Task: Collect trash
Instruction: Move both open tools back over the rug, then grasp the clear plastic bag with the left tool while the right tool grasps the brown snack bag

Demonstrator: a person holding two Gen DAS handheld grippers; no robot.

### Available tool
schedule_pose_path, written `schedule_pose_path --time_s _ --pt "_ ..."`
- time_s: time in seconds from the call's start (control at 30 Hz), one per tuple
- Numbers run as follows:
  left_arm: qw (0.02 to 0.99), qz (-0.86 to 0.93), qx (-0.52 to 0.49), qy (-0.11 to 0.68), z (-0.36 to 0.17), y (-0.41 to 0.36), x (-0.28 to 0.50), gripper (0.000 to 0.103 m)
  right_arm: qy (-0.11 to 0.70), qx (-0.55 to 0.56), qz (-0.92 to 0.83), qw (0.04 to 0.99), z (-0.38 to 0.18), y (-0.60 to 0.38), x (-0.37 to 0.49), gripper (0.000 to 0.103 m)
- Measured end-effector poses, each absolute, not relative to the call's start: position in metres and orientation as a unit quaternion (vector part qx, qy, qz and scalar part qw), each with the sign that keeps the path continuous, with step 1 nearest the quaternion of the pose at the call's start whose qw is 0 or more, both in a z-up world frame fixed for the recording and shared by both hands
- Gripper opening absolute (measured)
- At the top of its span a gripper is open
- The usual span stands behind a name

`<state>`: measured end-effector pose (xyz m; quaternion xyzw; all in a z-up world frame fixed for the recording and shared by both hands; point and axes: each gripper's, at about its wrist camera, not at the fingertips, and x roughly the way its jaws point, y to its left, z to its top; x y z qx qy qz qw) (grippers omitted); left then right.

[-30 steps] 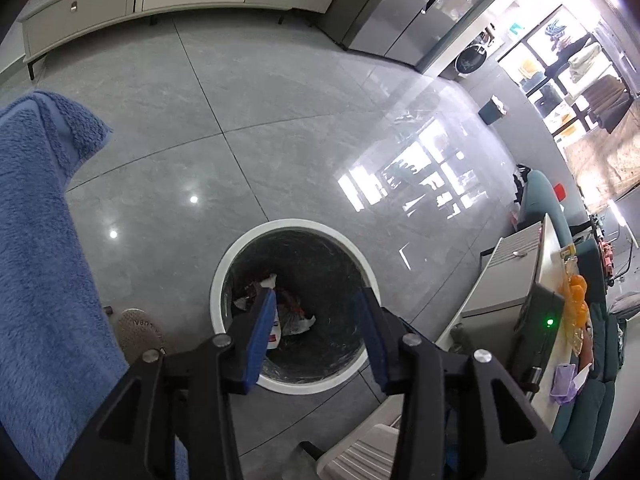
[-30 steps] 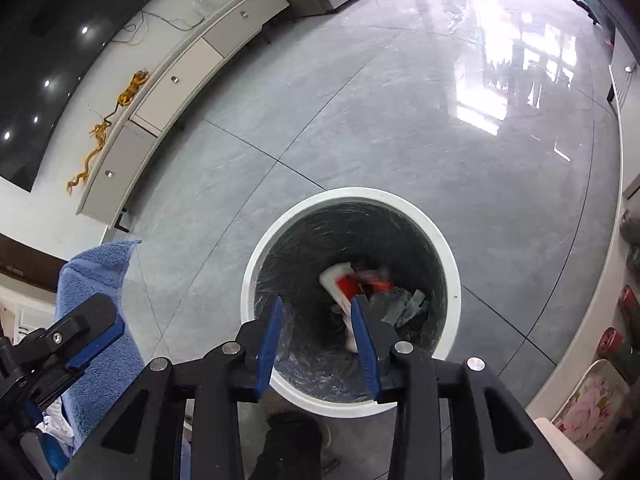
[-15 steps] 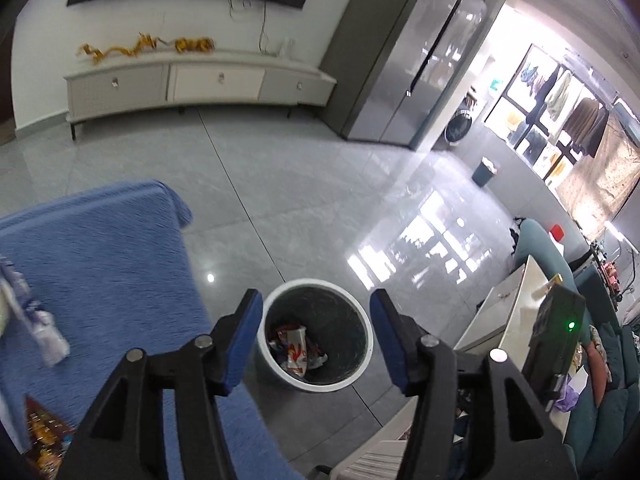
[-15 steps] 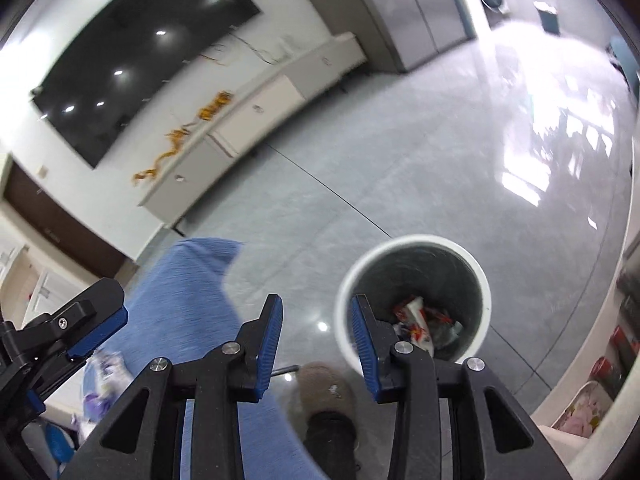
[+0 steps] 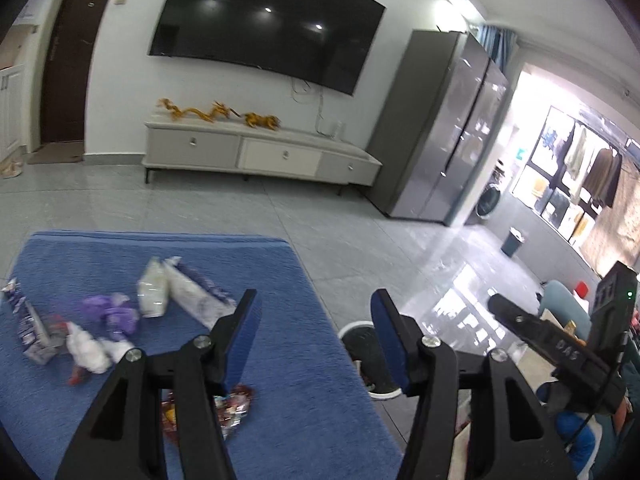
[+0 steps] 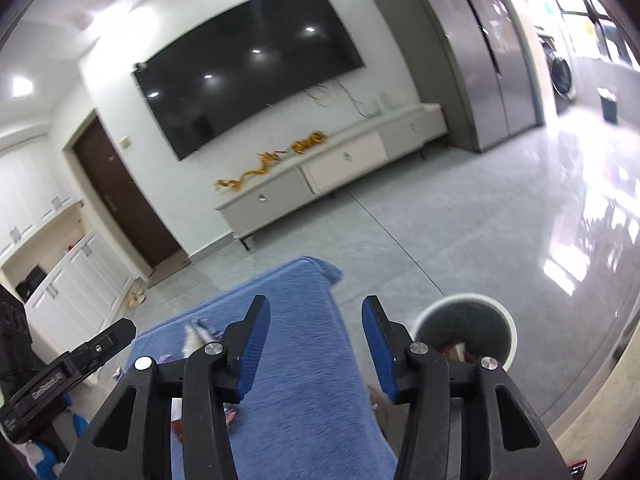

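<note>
Wrappers and crumpled scraps lie scattered on the blue towel (image 5: 304, 364) that fills the lower left of the left wrist view: two whitish packets (image 5: 176, 292) near the middle, a purple wrapper (image 5: 114, 312) left of them, white crumpled tissue (image 5: 90, 350) lower left, and a red and silver foil wrapper (image 5: 236, 404) at the bottom, partly hidden behind the gripper's left finger. The left gripper (image 5: 316, 336) hangs above the towel's right part, jaws parted and holding nothing; they have just been widening. Right of the towel's edge, the white-rimmed trash bin (image 5: 360, 330) shows between and behind the fingers, on the grey tiled floor (image 5: 360, 240). In the right wrist view the right gripper (image 6: 316, 344) is likewise released and empty, its jaws having just spread, with the towel beneath them and the bin at lower right of the frame, red and white litter (image 6: 456, 350) visible inside it. A wall-mounted television (image 5: 264, 24) and a low cabinet (image 5: 260, 152) stand in the upper half of both views
</note>
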<state>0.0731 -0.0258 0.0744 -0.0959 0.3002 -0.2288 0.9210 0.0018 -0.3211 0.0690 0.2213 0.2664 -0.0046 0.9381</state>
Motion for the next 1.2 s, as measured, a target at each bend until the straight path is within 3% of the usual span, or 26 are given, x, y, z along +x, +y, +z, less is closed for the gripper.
schedule_pose_path --time_s 0.53,0.87,1.2 --pt "0.942 -0.161 -0.100 0.278 0.065 0.097 0.018 0.055 0.254 0.165 0.094 0.948 0.086 -0.243 -0.014 0.049" --pt "0.915 -0.141 -0.131 0.355 -0.012 0.119 0.048 0.055 0.325 0.158 0.134 0.923 0.036 -0.218 0.026 0.049" --pt "0.879 -0.130 -0.137 0.437 -0.082 0.100 0.120 0.055 0.431 0.153 0.224 0.861 -0.062 -0.180 0.092 0.049"
